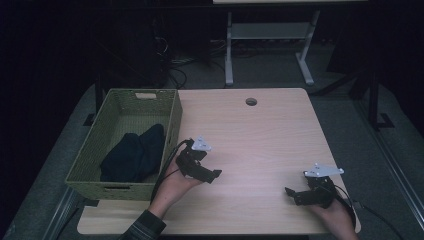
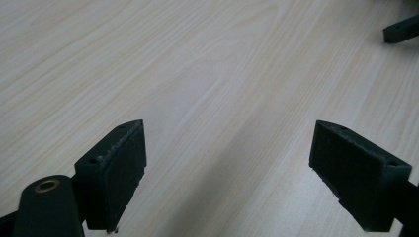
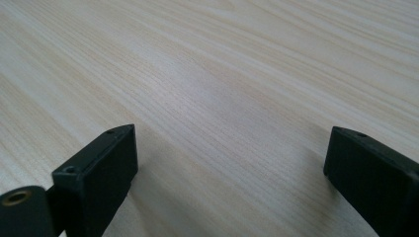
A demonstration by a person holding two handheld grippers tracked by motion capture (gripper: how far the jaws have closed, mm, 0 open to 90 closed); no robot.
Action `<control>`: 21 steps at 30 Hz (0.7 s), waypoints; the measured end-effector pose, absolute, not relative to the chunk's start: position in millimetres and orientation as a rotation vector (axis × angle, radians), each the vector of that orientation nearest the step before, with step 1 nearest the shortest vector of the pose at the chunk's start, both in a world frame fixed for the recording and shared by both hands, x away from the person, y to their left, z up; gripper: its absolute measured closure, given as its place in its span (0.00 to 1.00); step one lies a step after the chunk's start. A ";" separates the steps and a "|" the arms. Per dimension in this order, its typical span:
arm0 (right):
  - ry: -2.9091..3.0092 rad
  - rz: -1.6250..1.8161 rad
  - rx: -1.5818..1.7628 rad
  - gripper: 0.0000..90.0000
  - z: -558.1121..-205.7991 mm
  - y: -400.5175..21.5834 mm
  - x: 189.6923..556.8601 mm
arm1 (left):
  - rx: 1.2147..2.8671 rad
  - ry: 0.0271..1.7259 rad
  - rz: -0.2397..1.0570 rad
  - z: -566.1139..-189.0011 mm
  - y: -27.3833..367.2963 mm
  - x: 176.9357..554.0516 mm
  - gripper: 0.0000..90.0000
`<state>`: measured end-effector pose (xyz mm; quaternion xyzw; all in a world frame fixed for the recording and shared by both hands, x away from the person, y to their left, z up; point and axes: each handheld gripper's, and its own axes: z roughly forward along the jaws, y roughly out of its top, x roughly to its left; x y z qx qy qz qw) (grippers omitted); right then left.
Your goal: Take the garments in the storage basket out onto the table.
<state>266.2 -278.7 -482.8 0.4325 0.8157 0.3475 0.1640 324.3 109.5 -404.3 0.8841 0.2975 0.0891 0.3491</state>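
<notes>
A green woven basket [image 1: 172, 117] stands at the table's left side with dark folded cloth [image 1: 134, 154] lying in it. My left gripper [image 1: 214, 175] rests just right of the basket's near corner, open, with bare wood between its jaws [image 2: 228, 148]. Near the table's front right, my right gripper [image 1: 291, 194] is open too, empty, pointing left over the wood [image 3: 230, 158]. In the left gripper view, a black jaw tip of the right gripper [image 2: 401, 29] shows at the top right.
The light wooden table [image 1: 260, 140] has a round cable hole [image 1: 251, 101] near its far edge. Beyond it stand a white desk frame [image 1: 270, 45] and cables on the dark floor. A dark strip runs along the table's right side.
</notes>
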 end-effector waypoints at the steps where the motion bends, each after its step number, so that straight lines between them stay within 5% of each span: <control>1: 2.325 0.990 1.233 0.07 -482.8 -278.7 266.2 | 2.285 0.768 0.212 -402.7 110.1 325.2 0.16; 21: 2.326 0.990 1.231 0.06 -482.8 -278.7 266.2 | 2.301 0.748 0.186 -388.1 110.7 328.9 0.16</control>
